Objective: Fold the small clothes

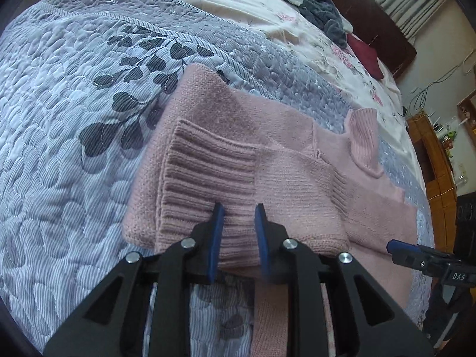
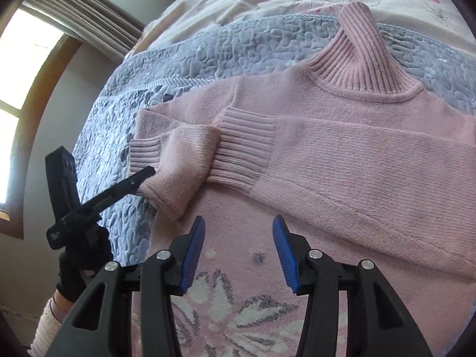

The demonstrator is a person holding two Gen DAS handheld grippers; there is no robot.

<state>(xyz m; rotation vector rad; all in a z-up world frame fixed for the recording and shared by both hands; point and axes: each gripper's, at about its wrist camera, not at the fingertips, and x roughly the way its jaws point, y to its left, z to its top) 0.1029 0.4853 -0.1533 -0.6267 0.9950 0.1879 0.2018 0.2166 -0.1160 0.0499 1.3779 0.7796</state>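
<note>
"DAS" on right gripper (image 1: 395,248)

I see my left gripper (image 1: 238,223) over the pink sweater (image 1: 267,160), its blue pads apart with the ribbed cuff (image 1: 208,172) of a folded-in sleeve between them. The sweater lies flat on the grey quilt (image 1: 74,119), collar (image 1: 363,136) pointing away. My right gripper (image 1: 395,248) pokes in at the right edge, above the sweater's hem side. Farther up the bed sit a dark grey garment (image 1: 315,3) and a maroon one (image 1: 366,56).
</note>
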